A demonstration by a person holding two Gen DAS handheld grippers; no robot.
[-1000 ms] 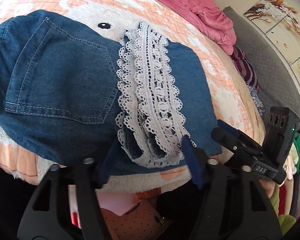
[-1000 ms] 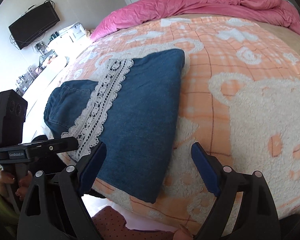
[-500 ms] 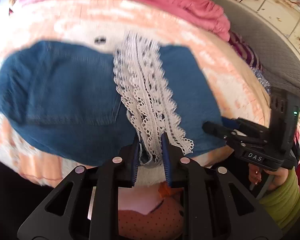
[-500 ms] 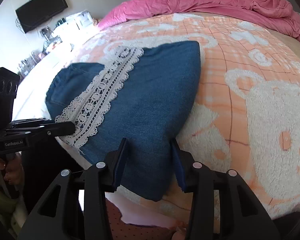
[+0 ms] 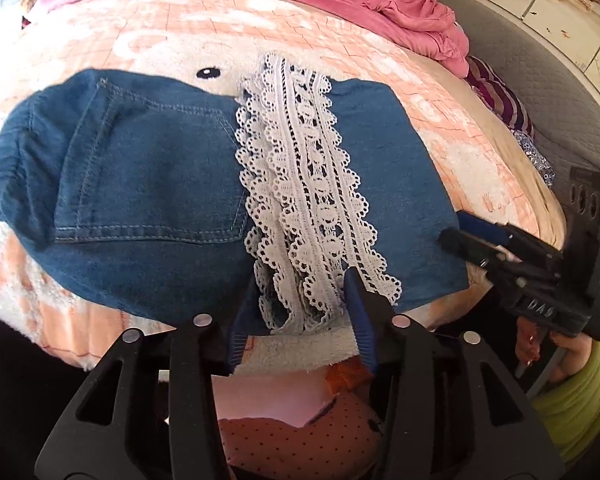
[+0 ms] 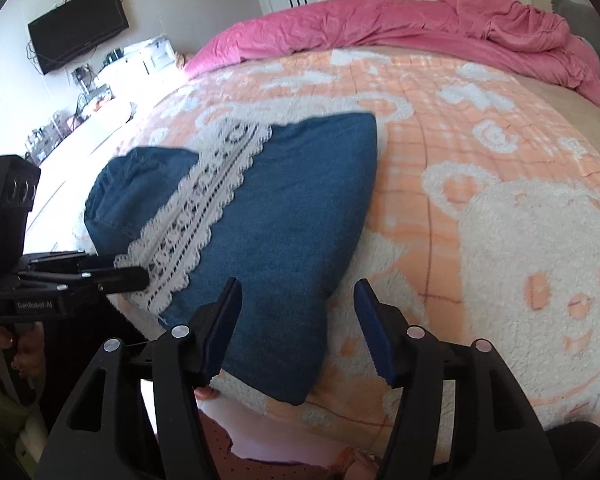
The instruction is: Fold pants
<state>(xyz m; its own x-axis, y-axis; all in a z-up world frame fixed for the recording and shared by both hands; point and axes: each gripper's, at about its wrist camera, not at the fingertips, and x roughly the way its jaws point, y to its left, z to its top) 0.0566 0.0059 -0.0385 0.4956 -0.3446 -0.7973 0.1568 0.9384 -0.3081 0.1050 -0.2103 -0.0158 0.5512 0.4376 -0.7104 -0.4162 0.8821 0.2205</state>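
Blue denim pants [image 5: 148, 184] with a white lace hem [image 5: 312, 216] lie folded on the orange bear-print blanket [image 5: 180, 28]; they also show in the right wrist view [image 6: 284, 216]. My left gripper [image 5: 300, 304] is open, its jaws straddling the near end of the lace at the bed's edge. My right gripper [image 6: 296, 320] is open over the near right corner of the denim. The right gripper also shows in the left wrist view [image 5: 460, 236], beside the denim's right corner.
A pink duvet [image 6: 420, 28] is heaped at the far side of the bed. Striped clothes [image 5: 500, 96] and a grey headboard [image 5: 548, 92] lie to the right. A TV [image 6: 76, 36] and cluttered desk stand at the far left. The bed edge is just below both grippers.
Both grippers were wide open, closed to a narrow gap half a second ago, and have opened again. The pants lie about as before.
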